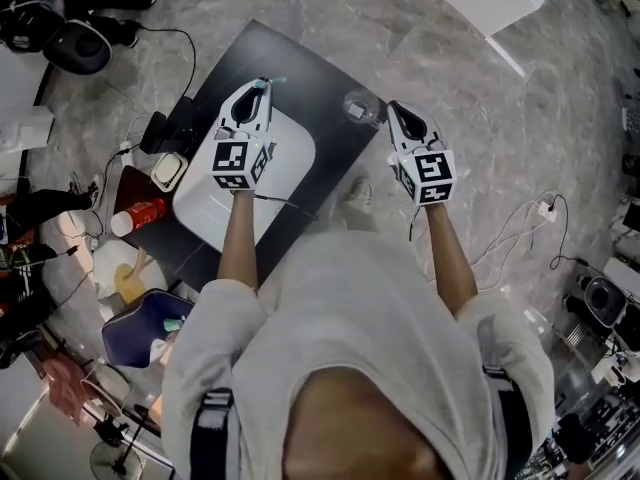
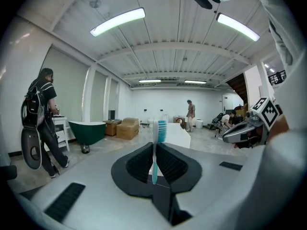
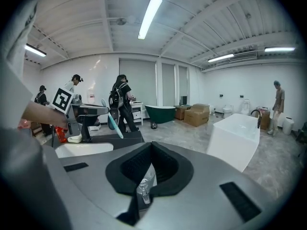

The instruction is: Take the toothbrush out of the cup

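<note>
Dark table (image 1: pixel 300 63) underneath: left gripper (image 1: pixel 262 86) fingers (image 2: pixel 136 164) pinch one toothbrush (image 2: pixel 155 152) (teal handle), right gripper (image 1: pixel 393 109) fingers (image 3: pixel 166 169) pinch one clear cup (image 1: pixel 358 106).

I can read no word, brand or number anywhere. The only signs are the black-and-white square markers (image 1: pixel 232 157) on the cubes of my left hand-held gripper (image 1: pixel 262 85) and my right hand-held gripper (image 1: pixel 392 106). They are block patterns, not letters. Left of my left hand-held gripper lies a red container (image 1: pixel 140 215), and any print on it is too small to read.
</note>
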Available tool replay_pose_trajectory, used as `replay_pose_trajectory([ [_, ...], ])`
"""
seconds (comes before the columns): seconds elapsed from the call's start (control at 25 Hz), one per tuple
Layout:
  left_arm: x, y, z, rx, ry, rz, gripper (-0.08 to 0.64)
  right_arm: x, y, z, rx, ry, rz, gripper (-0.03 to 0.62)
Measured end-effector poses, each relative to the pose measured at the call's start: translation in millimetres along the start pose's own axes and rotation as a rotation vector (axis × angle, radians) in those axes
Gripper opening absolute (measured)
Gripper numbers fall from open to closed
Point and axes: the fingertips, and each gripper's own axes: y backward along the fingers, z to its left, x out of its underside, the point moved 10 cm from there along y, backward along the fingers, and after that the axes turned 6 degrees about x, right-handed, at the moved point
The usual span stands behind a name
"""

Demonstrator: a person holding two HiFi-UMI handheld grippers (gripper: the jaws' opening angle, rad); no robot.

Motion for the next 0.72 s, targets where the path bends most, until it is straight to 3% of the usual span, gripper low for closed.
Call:
replay_pose_trajectory([
  [0.24, 14, -22, 15, -0.001, 0.006, 0.035, 0.043, 2, -11, -8, 0.016, -0.008, 0.011, 0.012],
  [0.4, 22, -34, 20, -0.011, -0.065, 0.086, 0.043, 4, -17, -12, 0.022, -0.006, 0.023, 0.012],
  [0.6, 29, -48, 21, -0.016, -0.267, 0.179, 0.043, 9, -23, -15, 0.027, 0.001, 0.045, 0.012],
  [0.72, 39, -58, 11, 0.008, -0.487, 0.284, 0.043, 14, -24, -19, 0.029, 0.006, 0.058, 0.012],
])
